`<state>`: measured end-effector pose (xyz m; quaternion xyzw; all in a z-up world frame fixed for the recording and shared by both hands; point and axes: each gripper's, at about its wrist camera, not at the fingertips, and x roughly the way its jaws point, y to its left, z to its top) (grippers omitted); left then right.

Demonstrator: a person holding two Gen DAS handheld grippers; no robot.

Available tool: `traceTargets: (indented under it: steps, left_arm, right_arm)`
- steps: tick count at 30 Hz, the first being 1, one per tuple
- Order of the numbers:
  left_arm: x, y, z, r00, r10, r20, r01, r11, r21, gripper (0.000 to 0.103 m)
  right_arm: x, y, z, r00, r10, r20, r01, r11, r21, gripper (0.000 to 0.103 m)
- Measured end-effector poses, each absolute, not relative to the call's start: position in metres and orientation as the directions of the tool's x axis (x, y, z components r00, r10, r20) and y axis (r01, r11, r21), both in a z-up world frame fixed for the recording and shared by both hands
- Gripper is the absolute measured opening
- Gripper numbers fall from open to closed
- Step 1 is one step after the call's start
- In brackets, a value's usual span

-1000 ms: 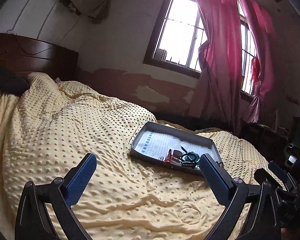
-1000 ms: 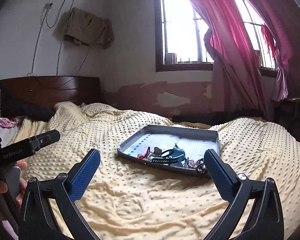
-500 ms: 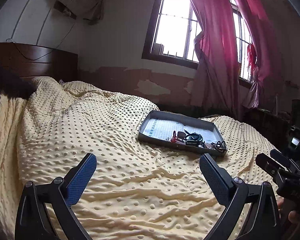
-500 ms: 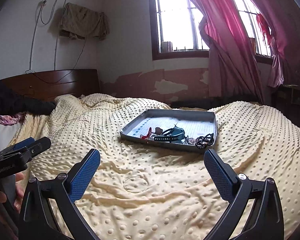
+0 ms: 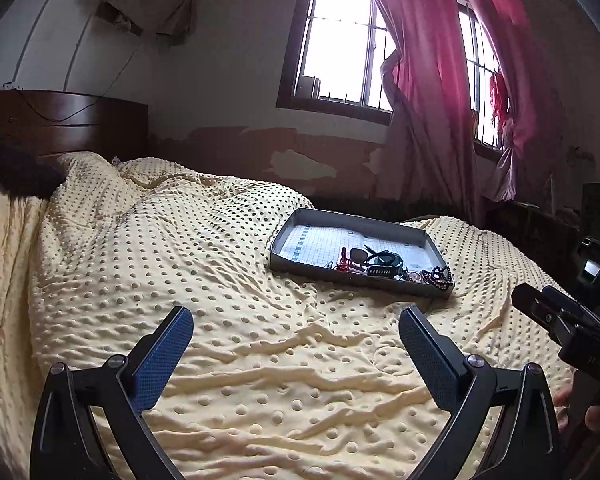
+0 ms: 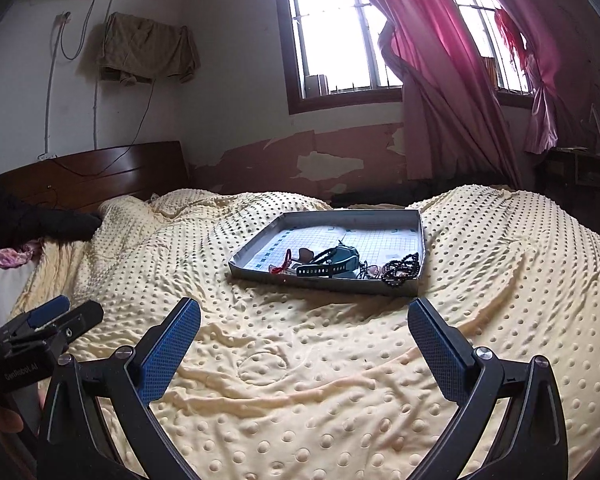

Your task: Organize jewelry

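Tray (image 6: 414,286) on blanket (image 6: 300,380), long axis crosswise; watch (image 6: 332,266), beads (image 6: 400,268) along its near wall. Left gripper (image 5: 296,338), right gripper (image 6: 304,332) spread, empty.

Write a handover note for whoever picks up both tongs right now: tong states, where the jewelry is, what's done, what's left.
Left tongs: open, empty, held above the blanket, short of the tray.
Right tongs: open, empty, likewise short of the tray.
Tray: grey, on the blanket, grid-paper floor. All the pieces are bunched along its near edge: red piece at the left, dark watch in the middle, dark bead bracelet in the near right corner. The smaller bits between them are too small to name.
Done: nothing sorted yet by the look of it.
Left: spread the pieces out across the tray's bare far half, probably starting with the bracelet.
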<state>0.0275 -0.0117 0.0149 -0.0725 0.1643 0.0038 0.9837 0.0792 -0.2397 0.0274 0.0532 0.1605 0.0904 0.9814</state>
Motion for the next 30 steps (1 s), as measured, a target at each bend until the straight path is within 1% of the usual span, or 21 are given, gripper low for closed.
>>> traceTargets:
  steps: [10,24,27,30]
  left_arm:
    - [0.031,-0.015,0.012,0.942,-0.017,-0.334,-0.026,0.992,-0.124,0.103]
    - [0.033,-0.016,0.009,0.935,-0.029,-0.355,-0.025,0.989,-0.147,0.103]
    - [0.033,-0.015,0.01,0.933,0.003,-0.361,-0.062,0.987,-0.151,0.103]
    - [0.032,-0.016,0.01,0.932,0.045,-0.359,-0.096,0.988,-0.124,0.103]
  right_arm:
    - [0.082,-0.238,0.025,0.929,0.19,-0.317,-0.154,0.979,0.135,0.102]
    - [0.083,-0.233,0.024,0.923,0.189,-0.334,-0.157,0.98,0.121,0.102]
    - [0.084,-0.232,0.023,0.92,0.199,-0.337,-0.167,0.978,0.123,0.102]
    - [0.083,-0.229,0.023,0.919,0.207,-0.335,-0.179,0.977,0.114,0.102]
